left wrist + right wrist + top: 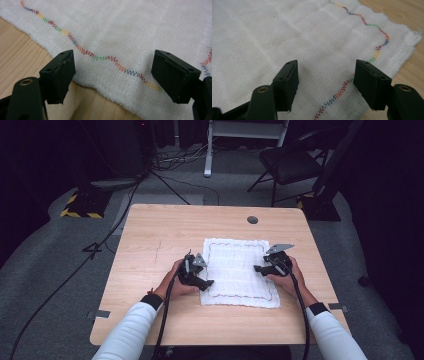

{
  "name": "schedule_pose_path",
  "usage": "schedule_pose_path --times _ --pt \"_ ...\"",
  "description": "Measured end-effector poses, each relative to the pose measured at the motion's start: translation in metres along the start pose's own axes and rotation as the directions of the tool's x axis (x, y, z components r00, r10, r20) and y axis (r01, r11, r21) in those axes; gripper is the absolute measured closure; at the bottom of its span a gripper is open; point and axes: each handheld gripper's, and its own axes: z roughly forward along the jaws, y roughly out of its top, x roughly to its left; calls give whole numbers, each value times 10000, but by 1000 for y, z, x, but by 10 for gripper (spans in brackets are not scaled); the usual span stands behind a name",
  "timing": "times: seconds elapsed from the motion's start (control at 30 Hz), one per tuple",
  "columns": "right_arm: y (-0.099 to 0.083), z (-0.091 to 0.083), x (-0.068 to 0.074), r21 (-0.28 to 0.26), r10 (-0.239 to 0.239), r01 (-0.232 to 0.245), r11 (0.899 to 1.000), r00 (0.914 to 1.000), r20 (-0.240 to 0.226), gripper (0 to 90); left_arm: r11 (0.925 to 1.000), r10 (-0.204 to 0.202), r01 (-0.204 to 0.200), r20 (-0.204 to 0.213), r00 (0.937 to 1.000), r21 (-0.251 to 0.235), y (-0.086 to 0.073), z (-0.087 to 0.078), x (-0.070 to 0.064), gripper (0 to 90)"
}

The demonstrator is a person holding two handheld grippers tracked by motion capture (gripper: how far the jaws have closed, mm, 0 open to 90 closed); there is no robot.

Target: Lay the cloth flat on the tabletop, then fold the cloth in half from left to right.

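Note:
A white woven cloth (pixel 237 270) with a rainbow zigzag stitched border lies flat on the wooden table (pixel 150 240). My left gripper (pixel 206 283) hovers at the cloth's left edge, open, its jaws straddling the hem and stitch line (pixel 110 60). My right gripper (pixel 258 268) is over the cloth's right side, open too. In the right gripper view its jaws stand apart above the cloth (pixel 287 42), close to a corner (pixel 412 37). Nothing is held between either pair of jaws.
A round grey grommet (pixel 252 219) sits near the table's far edge. Beyond the table are a dark chair (pixel 290 165), a white stand (pixel 210 150) and floor cables (pixel 100 245). Bare wood surrounds the cloth on all sides.

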Motion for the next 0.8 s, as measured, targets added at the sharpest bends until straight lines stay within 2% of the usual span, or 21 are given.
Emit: schedule_pose_path --times 0.13,0.2,0.23,0.27,0.33,0.37,0.43,0.5,0.53,0.57,0.67,0.73,0.8 --pt "1 -3 4 -27 -111 111 9999 9999 -11 362 9999 -151 151 98 9998 55 -3 -4 0 190" --pt "2 -7 8 -161 -239 238 9996 9997 -31 369 10000 -82 82 5 10000 7 -3 -6 -1 189" --pt "4 -13 15 -254 -495 492 9985 9987 -98 378 10000 -33 33 -64 10000 0 -3 -8 -1 191" --pt "4 -13 15 -254 -495 492 9985 9987 -98 378 10000 -6 5 -119 9999 -80 -3 -9 -2 191" --pt "6 -17 20 -354 -688 675 9971 9969 -380 395 9998 15 -19 -207 9998 -196 -2 -12 -2 192" --pt "9 -21 29 -537 -925 899 9945 9944 -501 406 9999 -10 5 -365 9993 -142 0 -12 -2 192" --pt "13 -26 37 -876 -1066 1019 9909 9930 -511 425 9998 -59 49 -484 9988 -193 1 -13 -2 190" --pt "18 -30 47 -1183 -1248 1168 9861 9901 -635 425 9993 -49 31 -475 9989 -378 3 -16 -2 191" --pt "18 -30 47 -1183 -1248 1168 9861 9901 -635 425 9993 -49 31 -475 9989 -378 3 -16 -2 192" --pt "23 -33 58 -1433 -1492 1362 9803 9852 -842 423 9987 -20 -13 -647 9979 -510 4 -19 0 190" --pt "27 -33 71 -1563 -1796 1622 9743 9782 -1044 420 9976 38 -131 -1360 9907 -676 4 -23 4 194" --pt "29 -32 76 -1592 -1848 1653 9733 9759 -1163 420 9973 -8 -99 -1479 9890 -722 3 -23 5 196" --pt "33 -29 92 -1625 -2213 1983 9666 9653 -1383 444 9974 -118 5 -1560 9877 -718 3 -26 10 199"
